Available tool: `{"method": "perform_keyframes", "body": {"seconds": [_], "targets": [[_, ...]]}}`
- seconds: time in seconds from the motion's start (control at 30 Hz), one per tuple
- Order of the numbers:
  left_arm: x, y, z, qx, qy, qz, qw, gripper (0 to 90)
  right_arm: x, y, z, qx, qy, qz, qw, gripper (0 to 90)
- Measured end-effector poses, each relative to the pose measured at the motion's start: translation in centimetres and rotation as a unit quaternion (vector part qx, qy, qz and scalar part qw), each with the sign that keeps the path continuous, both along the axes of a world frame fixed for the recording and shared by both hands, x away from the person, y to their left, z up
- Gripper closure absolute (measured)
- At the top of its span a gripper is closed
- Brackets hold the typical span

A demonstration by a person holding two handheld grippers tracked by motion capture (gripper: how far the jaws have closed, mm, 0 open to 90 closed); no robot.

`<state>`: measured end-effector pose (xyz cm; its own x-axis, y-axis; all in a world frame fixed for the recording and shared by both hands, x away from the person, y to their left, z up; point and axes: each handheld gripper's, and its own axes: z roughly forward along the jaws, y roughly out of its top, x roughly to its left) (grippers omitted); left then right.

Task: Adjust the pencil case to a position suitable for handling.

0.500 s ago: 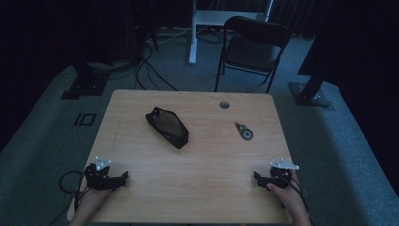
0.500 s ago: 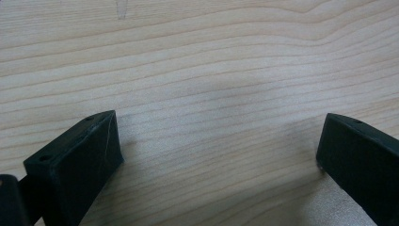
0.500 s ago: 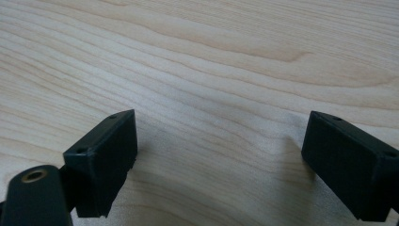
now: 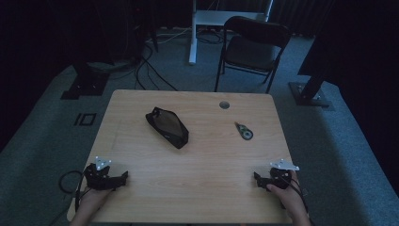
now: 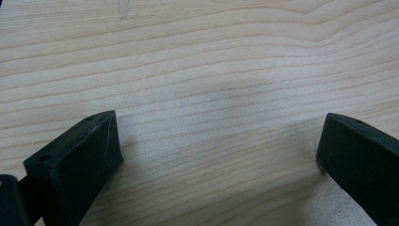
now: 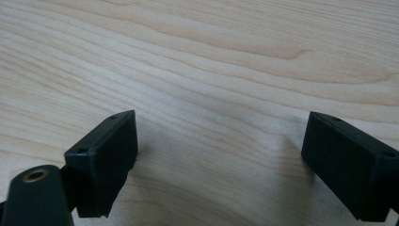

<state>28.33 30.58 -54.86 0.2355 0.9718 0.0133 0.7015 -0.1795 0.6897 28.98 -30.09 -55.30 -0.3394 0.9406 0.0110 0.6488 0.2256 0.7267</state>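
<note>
A black zip pouch (image 4: 166, 126) lies slantwise on the wooden table (image 4: 197, 193), left of centre. A small dark tape dispenser (image 4: 244, 131) rests to its right. My left gripper (image 4: 123, 178) sits at the table's near left corner, held by a hand, well short of the pouch. My right gripper (image 4: 257, 179) sits at the near right corner, also in a hand. In the left gripper view the gripper (image 5: 219, 146) has its jaws wide apart over bare wood. In the right gripper view the gripper (image 6: 221, 141) is likewise open with nothing between its jaws.
A round cable hole (image 4: 224, 104) is near the table's far edge. Behind the table stand a black folding chair (image 4: 251, 47), a white desk frame (image 4: 200, 23) and dark stand bases (image 4: 310, 94) on grey carpet, with cables on the floor.
</note>
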Motion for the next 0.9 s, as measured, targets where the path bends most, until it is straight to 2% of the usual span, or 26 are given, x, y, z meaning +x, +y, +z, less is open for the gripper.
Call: {"method": "perform_keyframes", "body": {"seconds": [0.17, 0.3, 0.9], "targets": [[0.0, 0.0, 0.0, 0.0, 0.0, 0.0, 1.0, 0.5, 0.1, 0.2, 0.3, 0.008, -0.001, -0.006, 0.9999, 11.0], [0.0, 0.0, 0.0, 0.0, 0.0, -0.001, 1.0, 0.5, 0.4, 0.7, 0.8, 0.012, -0.007, -0.001, 0.9999, 11.0], [0.0, 0.0, 0.0, 0.0, 0.0, 0.0, 1.0, 0.5, 1.7, 5.1, 1.6, 0.024, -0.017, 0.044, 0.9986, 11.1]]}}
